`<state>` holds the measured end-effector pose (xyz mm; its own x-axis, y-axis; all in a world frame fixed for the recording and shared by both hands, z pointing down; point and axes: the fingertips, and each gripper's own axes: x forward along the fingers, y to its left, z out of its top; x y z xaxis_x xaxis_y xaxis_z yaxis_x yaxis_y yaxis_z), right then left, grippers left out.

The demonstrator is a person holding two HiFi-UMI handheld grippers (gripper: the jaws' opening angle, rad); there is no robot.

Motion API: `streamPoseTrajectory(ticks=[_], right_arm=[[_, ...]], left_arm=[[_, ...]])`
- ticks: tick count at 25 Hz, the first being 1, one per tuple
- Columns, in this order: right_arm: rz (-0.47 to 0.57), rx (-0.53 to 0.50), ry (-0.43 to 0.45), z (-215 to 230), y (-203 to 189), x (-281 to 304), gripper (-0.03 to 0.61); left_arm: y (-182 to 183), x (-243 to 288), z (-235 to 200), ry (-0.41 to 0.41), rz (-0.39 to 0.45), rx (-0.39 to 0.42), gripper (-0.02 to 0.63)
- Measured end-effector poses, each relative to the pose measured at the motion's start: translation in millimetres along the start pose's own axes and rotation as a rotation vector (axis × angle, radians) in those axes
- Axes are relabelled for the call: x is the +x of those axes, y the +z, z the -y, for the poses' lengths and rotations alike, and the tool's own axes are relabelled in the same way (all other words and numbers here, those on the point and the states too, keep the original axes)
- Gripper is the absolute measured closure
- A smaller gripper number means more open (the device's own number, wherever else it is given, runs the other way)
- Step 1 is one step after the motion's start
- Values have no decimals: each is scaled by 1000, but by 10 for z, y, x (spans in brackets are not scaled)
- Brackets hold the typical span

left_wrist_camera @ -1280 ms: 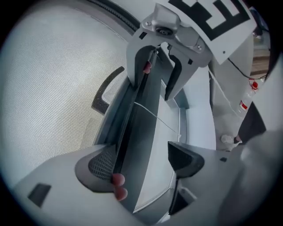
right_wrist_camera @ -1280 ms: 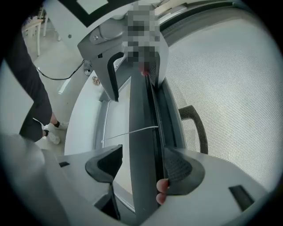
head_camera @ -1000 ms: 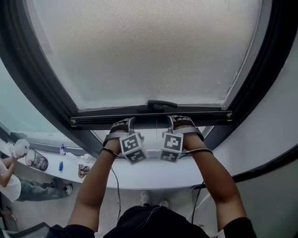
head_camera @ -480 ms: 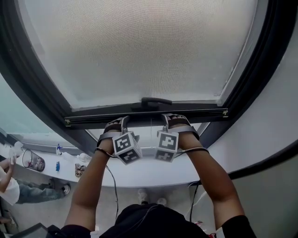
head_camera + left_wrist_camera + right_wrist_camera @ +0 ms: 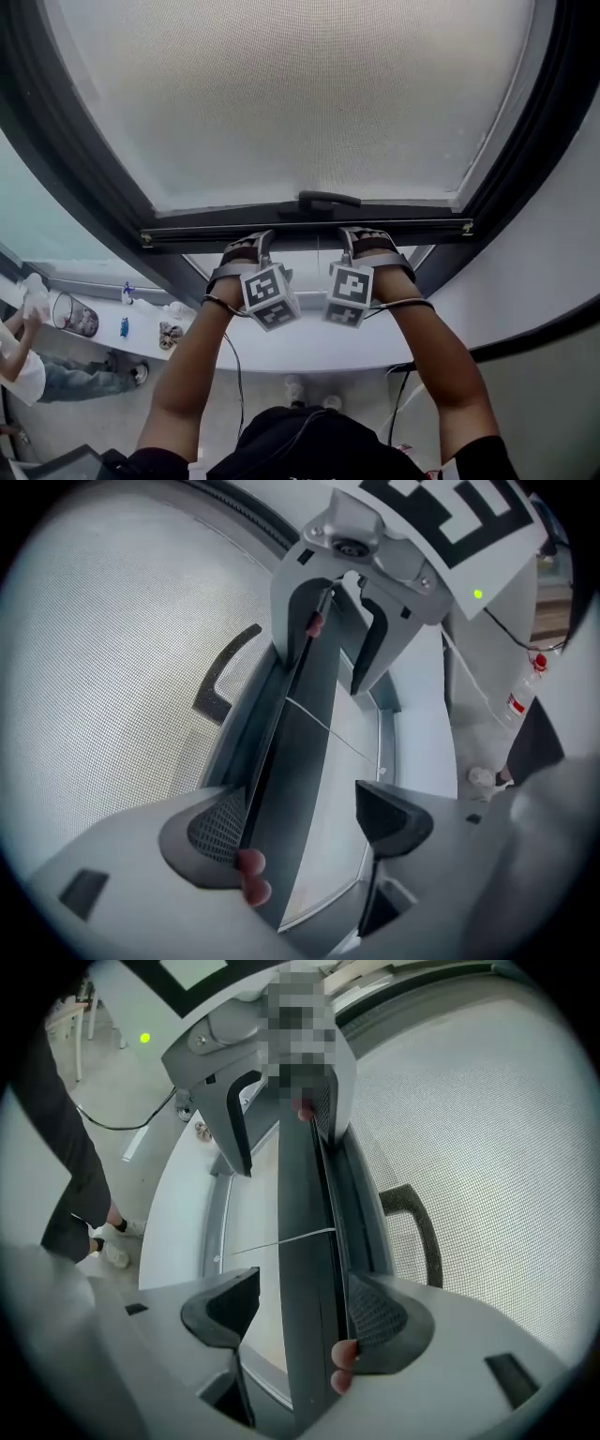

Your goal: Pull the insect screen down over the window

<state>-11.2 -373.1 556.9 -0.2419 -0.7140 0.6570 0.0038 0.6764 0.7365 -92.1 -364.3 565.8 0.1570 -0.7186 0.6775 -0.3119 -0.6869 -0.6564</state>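
The screen (image 5: 300, 103) is already most of the way down. Its mesh fills the window frame (image 5: 66, 178) from the left side to the right, and its bottom bar (image 5: 187, 236) runs level across the frame, a little above the sill (image 5: 309, 342). A narrow strip of uncovered opening shows between bar and sill. I judge the job nearly done, with only that last stretch left to pull before the bar meets the bottom edge of the frame.

My left gripper (image 5: 247, 249) sits over the bar just left of the handle (image 5: 328, 200). Its fingers (image 5: 211, 822) stand wide apart and straddle the bar. The mesh-side one lies against the bar and the other stands clear of it, so the bar is hooked rather than clamped. My right gripper (image 5: 367, 244) sits just right of the handle and does the same. Its fingers (image 5: 384, 1321) are spread wide, the mesh-side one against the bar and the room-side one apart from it, so nothing is squeezed.

Compared with a second ago, hardly anything differs. The bar crosses the frame at the same place, both grippers sit at the same spots beside the handle, and the gap above the sill looks no smaller. Only my head's view has swayed a touch.
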Motion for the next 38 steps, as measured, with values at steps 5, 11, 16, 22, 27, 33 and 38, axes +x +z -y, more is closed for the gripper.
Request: streamPoseTrajectory(ticks=[5,11,16,22,27,33,38], right_arm=[[-18,-25,6,-11,-3,19,278],[-21,-37,5,-22,-25,-3,278],[-34,-43,23,-45,-32,-25,278],[-2,-25,54,-33,14,-39,278],[-19,-52,78,-36,-34,-73,278],[-15,-52,84,28,-29,-82,278],[-14,-56,105,31,0,-164,281]], left_arm=[[4,-3,0,-10,3,-24,241],[51,20,-17,36,20,-64,241],[47,-5,-7,18,18,-82,241],[40,-38,-4,-48,10,-69,241],[49,-80,4,-59,2,-38,241],[59,-87,-52,-42,4,-33,241],[108,-181,-60,-107,29,-60,253]])
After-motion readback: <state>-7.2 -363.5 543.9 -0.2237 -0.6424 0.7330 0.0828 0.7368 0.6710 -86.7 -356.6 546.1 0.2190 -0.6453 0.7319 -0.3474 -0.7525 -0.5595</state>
